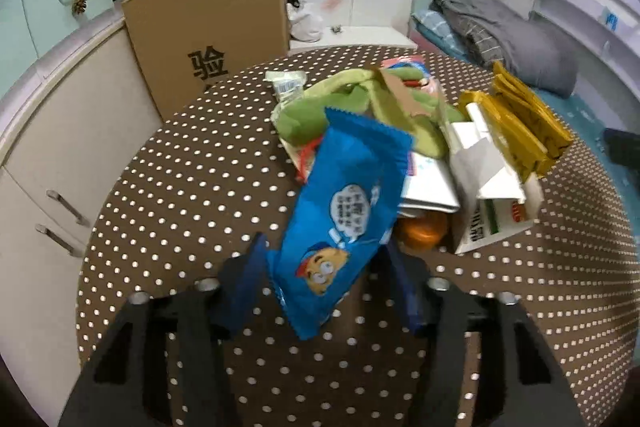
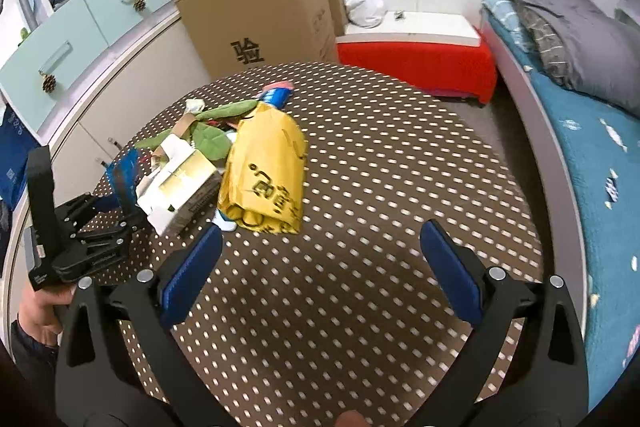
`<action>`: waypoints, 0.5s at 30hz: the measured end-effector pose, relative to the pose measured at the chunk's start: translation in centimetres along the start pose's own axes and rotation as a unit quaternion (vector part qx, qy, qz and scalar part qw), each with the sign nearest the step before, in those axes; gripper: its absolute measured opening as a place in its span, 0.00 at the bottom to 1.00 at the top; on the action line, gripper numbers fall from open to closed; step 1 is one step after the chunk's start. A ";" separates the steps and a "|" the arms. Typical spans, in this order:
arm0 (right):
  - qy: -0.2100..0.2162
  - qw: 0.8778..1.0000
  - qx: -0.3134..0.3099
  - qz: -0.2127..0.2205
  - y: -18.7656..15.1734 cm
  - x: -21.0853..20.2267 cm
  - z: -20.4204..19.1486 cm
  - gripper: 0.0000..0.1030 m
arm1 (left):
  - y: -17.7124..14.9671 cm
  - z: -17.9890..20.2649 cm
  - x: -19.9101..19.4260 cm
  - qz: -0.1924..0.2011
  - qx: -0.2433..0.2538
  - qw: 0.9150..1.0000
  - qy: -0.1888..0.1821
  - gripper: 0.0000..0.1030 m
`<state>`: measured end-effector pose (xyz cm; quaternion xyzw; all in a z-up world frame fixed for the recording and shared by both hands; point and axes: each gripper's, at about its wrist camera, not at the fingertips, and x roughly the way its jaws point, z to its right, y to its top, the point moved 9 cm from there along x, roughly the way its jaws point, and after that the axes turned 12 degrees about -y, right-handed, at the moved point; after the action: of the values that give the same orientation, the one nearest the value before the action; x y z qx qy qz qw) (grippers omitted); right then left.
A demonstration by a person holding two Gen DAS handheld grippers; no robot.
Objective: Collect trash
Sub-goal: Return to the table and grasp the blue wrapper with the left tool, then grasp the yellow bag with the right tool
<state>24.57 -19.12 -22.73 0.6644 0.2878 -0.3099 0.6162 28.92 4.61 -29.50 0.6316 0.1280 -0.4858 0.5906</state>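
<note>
A blue snack wrapper (image 1: 344, 211) with a cartoon face stands tilted between the fingers of my left gripper (image 1: 326, 259), whose blue pads press on its sides. Behind it a trash pile lies on the brown dotted table (image 1: 180, 187): a green cloth (image 1: 320, 107), a white carton (image 1: 488, 187), a yellow packet (image 1: 520, 131) and something orange (image 1: 424, 231). In the right wrist view my right gripper (image 2: 320, 255) stands open over bare tabletop (image 2: 400, 167), just short of the yellow bag (image 2: 268, 171). The left gripper (image 2: 120, 195) shows at the pile's left side.
A large cardboard box (image 2: 260, 19) stands behind the table. White cabinets (image 1: 60, 147) run along the left. A bed with a blue cover (image 2: 592, 155) curves along the right, with a red stool (image 2: 416, 63) at its head. A person's hand (image 2: 40, 311) shows at the lower left.
</note>
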 end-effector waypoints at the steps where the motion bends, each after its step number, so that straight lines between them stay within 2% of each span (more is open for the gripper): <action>1: 0.002 1.000 -0.002 0.001 0.1 0.4 -0.4 0.94 | -0.1 0.1 -0.1 0.001 -0.001 1.000 -0.003 0.36; 2: 0.005 1.000 -0.004 0.001 0.3 0.8 -0.9 0.92 | -0.3 0.2 -0.2 0.002 -0.005 1.000 -0.006 0.31; 3: 0.011 1.000 -0.006 0.003 0.5 1.1 -1.5 0.86 | -0.5 0.3 -0.3 0.002 -0.009 1.000 -0.010 0.24; 7: 0.029 0.999 -0.027 0.005 1.6 2.5 -4.2 0.76 | -1.6 0.2 -1.0 0.010 -0.039 0.999 -0.013 0.24; 8: 0.027 0.999 -0.030 0.004 1.8 3.1 -4.6 0.66 | -1.8 0.2 -1.2 0.013 -0.045 0.999 -0.015 0.24; 9: 0.028 0.999 -0.030 -0.001 1.9 3.7 -4.9 0.52 | -2.2 0.3 -1.6 0.016 -0.050 0.999 -0.015 0.24; 10: 0.029 0.999 -0.030 -0.006 1.8 4.1 -5.1 0.46 | -2.6 0.3 -2.0 0.020 -0.057 0.998 -0.013 0.23; 13: 0.038 0.999 -0.027 -0.005 1.6 4.3 -5.3 0.40 | -3.3 0.9 -2.7 0.026 -0.068 0.997 -0.015 0.23; 15: 0.052 0.998 -0.021 -0.004 1.3 3.7 -5.1 0.32 | -3.7 1.5 -3.4 0.029 -0.070 0.997 -0.015 0.23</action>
<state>28.23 -14.17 -24.46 0.6655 0.3285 -0.2710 0.6130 23.82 5.69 -28.99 0.5844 0.1342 -0.4676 0.6495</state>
